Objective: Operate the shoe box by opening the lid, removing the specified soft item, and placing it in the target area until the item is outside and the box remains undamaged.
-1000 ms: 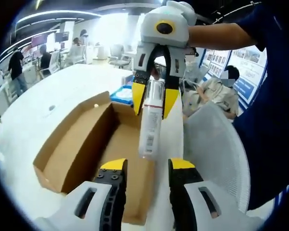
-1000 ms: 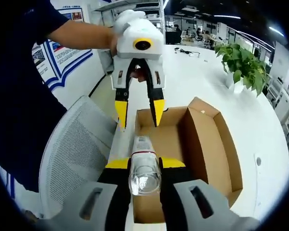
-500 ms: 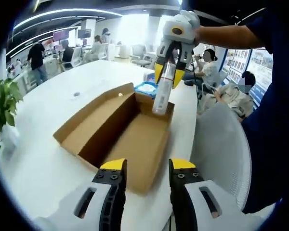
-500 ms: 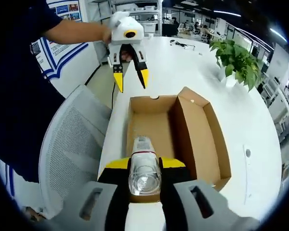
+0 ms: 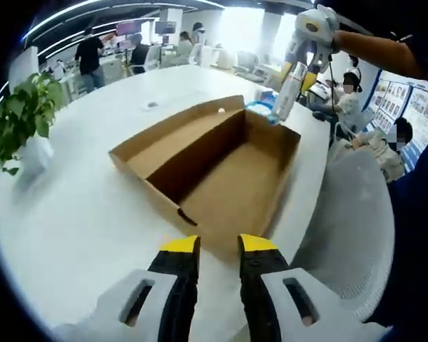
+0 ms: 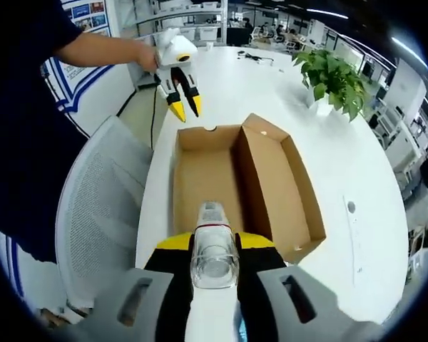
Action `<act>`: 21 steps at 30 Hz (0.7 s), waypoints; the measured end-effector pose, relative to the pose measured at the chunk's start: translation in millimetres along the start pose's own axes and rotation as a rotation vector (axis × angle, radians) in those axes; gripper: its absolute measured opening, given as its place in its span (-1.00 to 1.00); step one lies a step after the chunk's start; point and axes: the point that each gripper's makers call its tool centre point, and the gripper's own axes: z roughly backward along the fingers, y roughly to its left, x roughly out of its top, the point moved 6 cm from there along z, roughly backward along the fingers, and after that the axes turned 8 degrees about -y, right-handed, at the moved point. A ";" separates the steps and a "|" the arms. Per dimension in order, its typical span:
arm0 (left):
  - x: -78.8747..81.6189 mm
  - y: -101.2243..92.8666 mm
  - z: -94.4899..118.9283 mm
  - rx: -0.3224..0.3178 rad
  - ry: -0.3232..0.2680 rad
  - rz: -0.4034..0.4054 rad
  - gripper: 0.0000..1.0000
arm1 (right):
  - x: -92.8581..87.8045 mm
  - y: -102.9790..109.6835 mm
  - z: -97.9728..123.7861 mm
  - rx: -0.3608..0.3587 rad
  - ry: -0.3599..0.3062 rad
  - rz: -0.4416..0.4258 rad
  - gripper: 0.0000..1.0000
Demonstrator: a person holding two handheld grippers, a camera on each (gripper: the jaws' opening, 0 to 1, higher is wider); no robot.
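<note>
Right gripper (image 6: 214, 246): clamped on the clear bottle (image 6: 214, 249), long axis running toward 12 o'clock along the jaws.
Bottle location: lifted clear of the open shoe box (image 6: 235, 185), which lies at 12 o'clock.
Left gripper (image 5: 219, 249): holds nothing, jaws a little apart; box at 12 o'clock.
Nearer hand: right.

In the right gripper view the clear bottle (image 6: 214, 249) comes base-first at the camera, so its cap end is out of sight and the print on its label (image 6: 212, 211) is too small to read. In the left gripper view a blue item (image 5: 260, 108) behind the cardboard box (image 5: 214, 164) is half hidden by the box's far wall and can't be identified. The white mesh chair (image 5: 349, 214) there is cut off by the picture's edge.
</note>
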 end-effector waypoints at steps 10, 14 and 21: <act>-14.7 -6.4 -13.7 0.001 0.057 0.004 -0.62 | -14.8 -7.9 25.4 -0.045 0.026 -0.027 -0.62; -18.7 -9.6 -16.3 -0.014 0.070 -0.010 -0.62 | -21.7 -8.9 37.2 -0.053 0.057 -0.021 -0.62; -18.2 -8.8 -18.9 -0.016 0.071 -0.004 -0.63 | -38.6 -17.4 54.9 -0.058 0.132 -0.016 -0.62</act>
